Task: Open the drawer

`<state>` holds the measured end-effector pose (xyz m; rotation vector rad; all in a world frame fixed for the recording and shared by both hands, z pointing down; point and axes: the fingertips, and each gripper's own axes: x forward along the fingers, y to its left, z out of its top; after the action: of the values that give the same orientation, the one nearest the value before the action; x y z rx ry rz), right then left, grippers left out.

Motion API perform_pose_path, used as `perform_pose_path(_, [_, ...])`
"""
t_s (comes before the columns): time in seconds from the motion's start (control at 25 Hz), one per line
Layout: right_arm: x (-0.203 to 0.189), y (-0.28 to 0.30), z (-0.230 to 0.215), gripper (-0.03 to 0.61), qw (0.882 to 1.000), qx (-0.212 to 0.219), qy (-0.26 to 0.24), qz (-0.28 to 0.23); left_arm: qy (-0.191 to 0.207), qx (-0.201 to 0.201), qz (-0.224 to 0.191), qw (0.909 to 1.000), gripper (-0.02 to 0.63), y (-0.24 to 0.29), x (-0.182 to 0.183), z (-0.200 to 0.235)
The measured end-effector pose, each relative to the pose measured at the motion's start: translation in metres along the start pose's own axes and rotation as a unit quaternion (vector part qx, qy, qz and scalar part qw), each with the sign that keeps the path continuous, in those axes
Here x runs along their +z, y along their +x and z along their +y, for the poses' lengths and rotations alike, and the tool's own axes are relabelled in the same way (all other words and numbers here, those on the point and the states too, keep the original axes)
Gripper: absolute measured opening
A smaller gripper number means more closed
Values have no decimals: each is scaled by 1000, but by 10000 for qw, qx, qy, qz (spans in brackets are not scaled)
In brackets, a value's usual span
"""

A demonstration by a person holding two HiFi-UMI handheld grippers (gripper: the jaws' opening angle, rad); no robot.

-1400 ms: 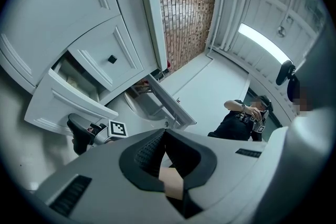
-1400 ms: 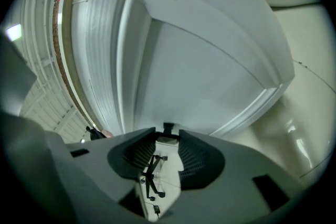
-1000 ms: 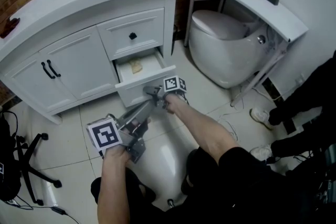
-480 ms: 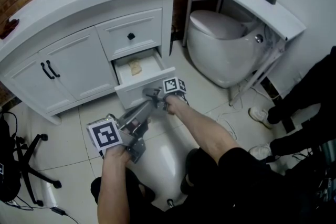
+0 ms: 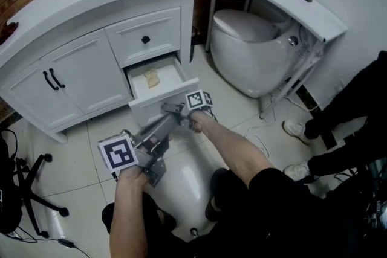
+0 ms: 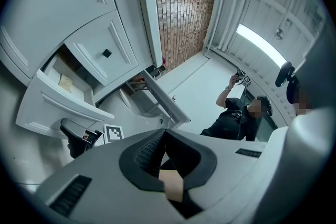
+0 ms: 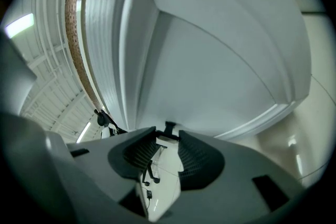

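Observation:
The white vanity's lower drawer [image 5: 175, 89] stands pulled out, and a small tan item [image 5: 151, 78] lies inside it. My right gripper [image 5: 169, 108] is at the drawer's front panel. In the right gripper view its jaws have just closed further on the small black knob [image 7: 169, 127] and hold it at the tips. My left gripper [image 5: 169, 123] hangs lower, just in front of the drawer, shut with nothing in it. The left gripper view shows the open drawer [image 6: 52, 107] from below left.
A shut upper drawer [image 5: 145, 39] sits above the open one, with cabinet doors [image 5: 66, 78] to its left. A toilet [image 5: 254, 45] stands to the right under a white shelf [image 5: 284, 0]. Another person's feet [image 5: 296, 129] are at the right, and a chair base [image 5: 30, 190] at the left.
The drawer front has come slightly further out of the vanity with my right gripper on it. The left gripper has stayed where it was.

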<state>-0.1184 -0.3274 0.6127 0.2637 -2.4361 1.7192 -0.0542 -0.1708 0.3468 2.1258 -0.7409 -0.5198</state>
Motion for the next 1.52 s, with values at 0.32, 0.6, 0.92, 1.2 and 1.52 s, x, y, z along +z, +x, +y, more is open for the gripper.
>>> perform_pose_path(0.32, [-8,-5,4,142,9989,11,-469,60,-98,-20,-38,9999,-11,-4,-4,-2])
perform_pose_path(0.6, [-10,-6,4,138,9987,-54,-498,39,-74,-11,11,10000,-11,-4,-9,-4])
perform_pose_path(0.92, [-9,-7,4,138,9986,-141,-504,-23,-37,-1,48,10000,-11,-6,-12,-8])
perform_pose_path(1.2, [-8,-13,2,152,9981,-390,-429,-217,-14,65,-20,10000,-11,-15,-12,-10])
perform_pose_path(1.52, [-13,-45,39,146,9988,-83,-444,-192,75,73,-171,9998,-11,-28,-8,-18])
